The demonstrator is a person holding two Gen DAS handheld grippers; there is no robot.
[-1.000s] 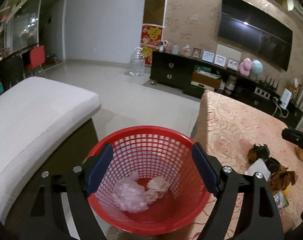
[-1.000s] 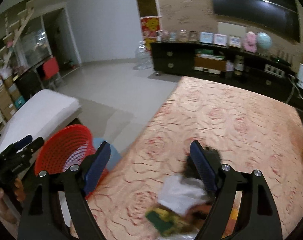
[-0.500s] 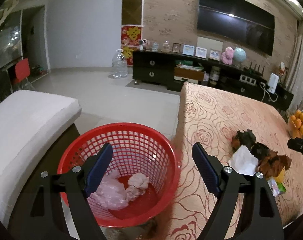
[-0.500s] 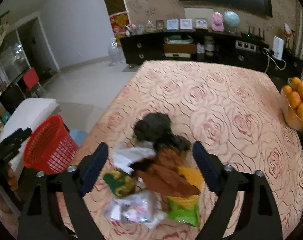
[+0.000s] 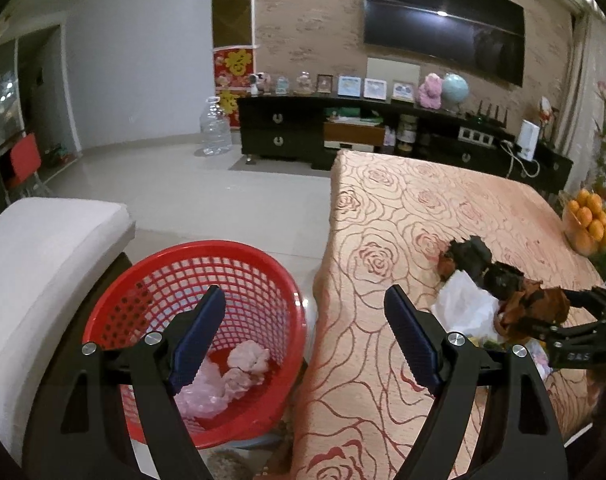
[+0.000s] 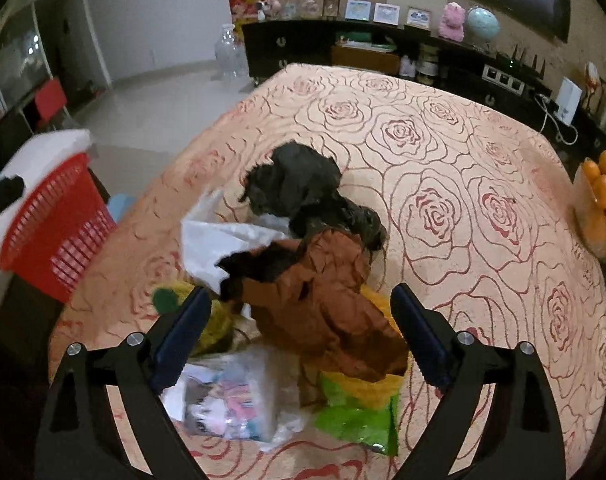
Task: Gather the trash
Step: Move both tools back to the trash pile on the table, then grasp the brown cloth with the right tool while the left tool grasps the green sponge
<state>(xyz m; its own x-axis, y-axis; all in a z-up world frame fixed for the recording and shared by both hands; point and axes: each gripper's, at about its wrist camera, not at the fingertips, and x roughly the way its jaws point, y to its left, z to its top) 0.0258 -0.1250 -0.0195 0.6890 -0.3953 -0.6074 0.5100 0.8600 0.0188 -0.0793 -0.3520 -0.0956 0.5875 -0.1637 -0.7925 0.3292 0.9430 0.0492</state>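
Observation:
A red mesh basket (image 5: 151, 280) stands on the floor beside the table and holds pink and white crumpled trash (image 5: 239, 368). My left gripper (image 5: 303, 300) hovers open above the basket's right rim, with nothing between its fingers. On the rose-patterned tablecloth (image 6: 443, 168) lies a trash pile: black crumpled paper (image 6: 299, 188), a white bag (image 6: 215, 248), brown crumpled paper (image 6: 327, 312), green and yellow wrappers (image 6: 359, 404) and a clear plastic bag (image 6: 231, 400). My right gripper (image 6: 300, 292) is low over the pile. Its jaws are closing with the brown paper between them, and the pads do not press on it.
A white cushioned seat (image 5: 35, 264) sits left of the basket. A bowl of oranges (image 6: 603, 196) stands at the table's right edge. A dark TV cabinet (image 5: 303, 132) and a large water bottle (image 5: 215, 128) line the far wall across bare floor.
The right gripper has come down onto the trash pile, which now lies between its fingers. The left view has swung right, so the basket sits further left in it.

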